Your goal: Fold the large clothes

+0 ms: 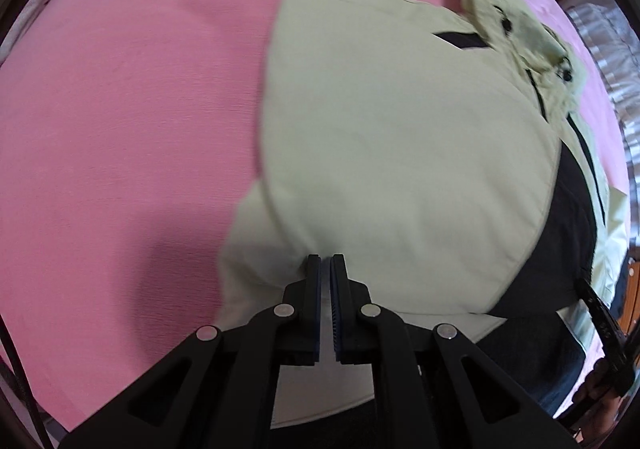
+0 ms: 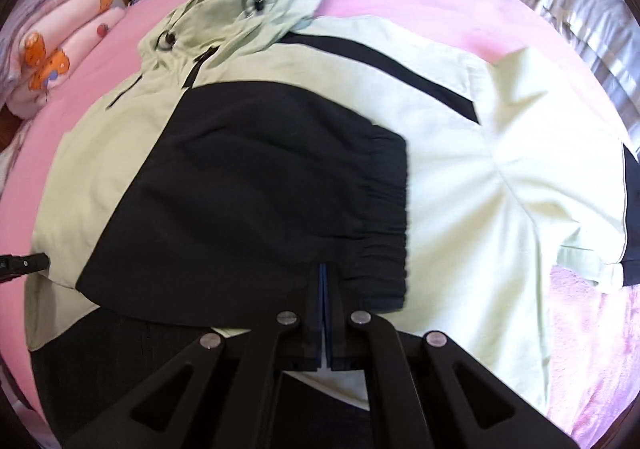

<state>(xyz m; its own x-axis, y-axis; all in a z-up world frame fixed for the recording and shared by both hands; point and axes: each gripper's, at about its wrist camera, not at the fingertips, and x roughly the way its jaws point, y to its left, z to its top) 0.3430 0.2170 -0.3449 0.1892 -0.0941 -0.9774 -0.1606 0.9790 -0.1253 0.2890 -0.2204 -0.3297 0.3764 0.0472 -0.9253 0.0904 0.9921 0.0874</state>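
- A pale green hooded jacket (image 2: 480, 185) with black panels lies spread on a pink bedsheet (image 1: 120, 109); its cloth looks smooth, thin and matte.
- A black sleeve (image 2: 260, 189) with a gathered elastic cuff is folded across the chest.
- The crumpled hood (image 2: 248, 17) shows round black toggles.
- The left gripper (image 1: 326, 261) has its black jaws pressed together, apparently pinching the jacket's pale fabric.
- The right gripper (image 2: 324, 269) is fully closed over the black sleeve's edge; whether it grips cloth I cannot tell.
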